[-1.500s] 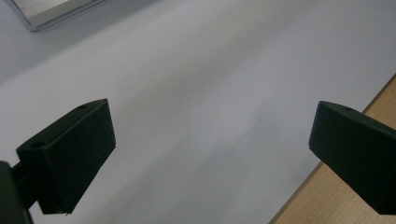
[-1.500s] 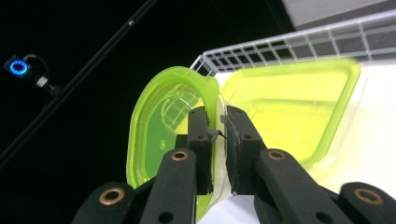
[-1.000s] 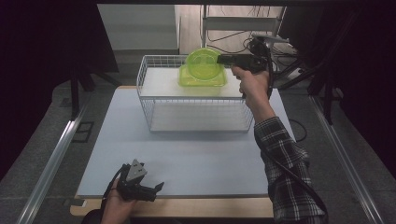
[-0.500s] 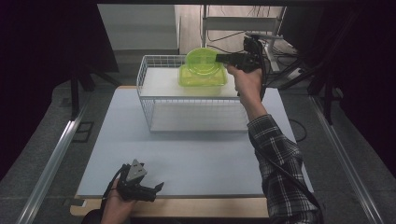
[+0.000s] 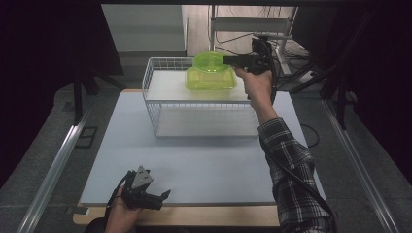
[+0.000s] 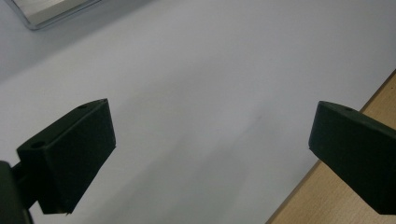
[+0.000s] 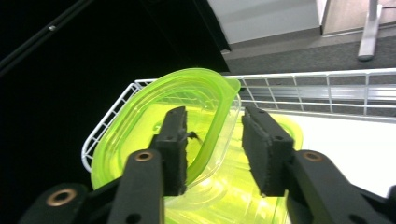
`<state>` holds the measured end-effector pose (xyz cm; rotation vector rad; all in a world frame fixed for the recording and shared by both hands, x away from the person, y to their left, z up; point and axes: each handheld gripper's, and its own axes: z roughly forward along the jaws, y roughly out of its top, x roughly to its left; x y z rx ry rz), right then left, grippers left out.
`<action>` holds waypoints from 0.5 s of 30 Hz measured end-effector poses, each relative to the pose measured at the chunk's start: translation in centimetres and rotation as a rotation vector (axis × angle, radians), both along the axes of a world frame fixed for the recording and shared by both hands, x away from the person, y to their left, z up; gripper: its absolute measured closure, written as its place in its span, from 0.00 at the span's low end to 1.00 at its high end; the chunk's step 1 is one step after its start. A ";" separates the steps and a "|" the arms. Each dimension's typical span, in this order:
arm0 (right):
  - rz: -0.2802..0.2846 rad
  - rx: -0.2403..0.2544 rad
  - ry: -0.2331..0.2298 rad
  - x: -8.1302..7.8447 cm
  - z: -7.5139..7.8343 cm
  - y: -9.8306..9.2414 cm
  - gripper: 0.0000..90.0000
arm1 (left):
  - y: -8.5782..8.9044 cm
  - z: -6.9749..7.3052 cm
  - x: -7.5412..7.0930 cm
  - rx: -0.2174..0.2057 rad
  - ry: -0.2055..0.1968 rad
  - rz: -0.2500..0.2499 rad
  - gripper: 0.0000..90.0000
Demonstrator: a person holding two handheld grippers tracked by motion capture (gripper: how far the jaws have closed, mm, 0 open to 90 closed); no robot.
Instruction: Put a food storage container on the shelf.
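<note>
Green container [image 7: 140, 135] rim between right gripper [image 7: 214, 140] fingers, contact unclear.

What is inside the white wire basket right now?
Inside the white wire basket, two nested green plastic containers sit at the far side, the right gripper with its jaws apart astride the upper one's rim. Elsewhere, a bare white liner; the containers hide what lies beneath them.

Right hand-held gripper [image 7: 212, 149] hides green container's [image 7: 140, 130] rim.
</note>
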<state>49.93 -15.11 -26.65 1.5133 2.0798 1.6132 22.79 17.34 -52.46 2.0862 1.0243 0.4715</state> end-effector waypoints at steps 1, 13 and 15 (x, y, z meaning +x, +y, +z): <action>0.003 0.004 -0.005 -0.1 0.0 -0.2 0.64 | 0.0 0.0 0.0 0.000 0.000 0.000 0.01; 0.096 -0.010 -0.023 -1.8 -0.2 -0.8 0.45 | 0.0 0.0 0.0 0.001 -0.001 0.002 0.01; 0.106 -0.014 -0.032 -2.2 -0.4 -0.9 0.43 | 0.0 0.0 0.0 0.002 -0.001 0.001 0.01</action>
